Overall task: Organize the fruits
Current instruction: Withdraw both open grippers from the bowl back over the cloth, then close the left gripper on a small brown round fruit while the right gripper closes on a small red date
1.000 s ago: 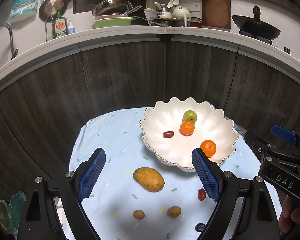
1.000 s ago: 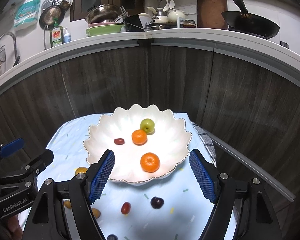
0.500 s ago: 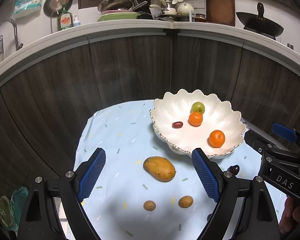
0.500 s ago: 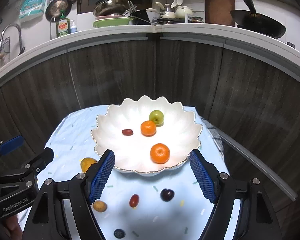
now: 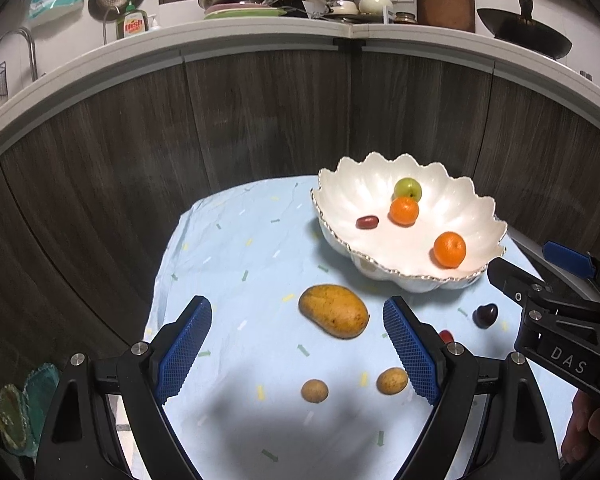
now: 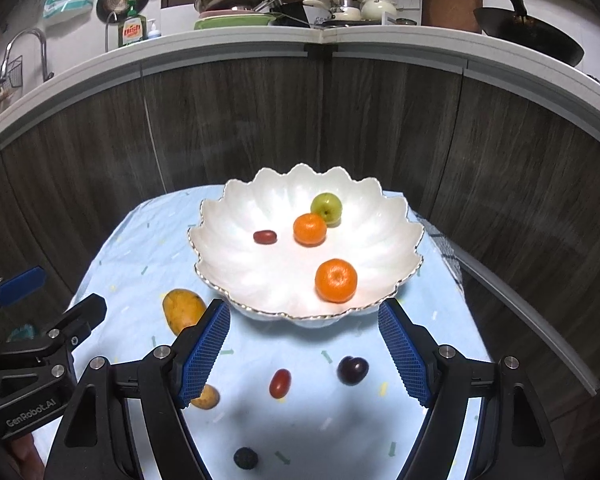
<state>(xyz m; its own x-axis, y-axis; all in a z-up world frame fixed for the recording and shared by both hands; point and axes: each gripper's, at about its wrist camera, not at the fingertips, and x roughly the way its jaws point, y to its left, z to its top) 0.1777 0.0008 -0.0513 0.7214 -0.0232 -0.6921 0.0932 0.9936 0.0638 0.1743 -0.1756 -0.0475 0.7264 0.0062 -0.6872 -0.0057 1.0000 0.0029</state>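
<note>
A white scalloped bowl stands on a light blue cloth and holds two oranges, a green fruit and a red date. On the cloth in front of it lie a mango, two small brown fruits, a red date, a dark plum and a dark berry. My left gripper hangs open above the mango and brown fruits. My right gripper hangs open above the date and plum. Neither holds anything.
Dark wood cabinet fronts curve behind the small cloth-covered table. A white counter above carries pans, dishes and a wok. The table drops off on the left and right sides. A person's hand grips the right tool.
Both grippers have sunk and pulled back toward me. The bowl now sits higher in both views, and more loose fruit shows on the cloth in front. Jaws stay wide.
</note>
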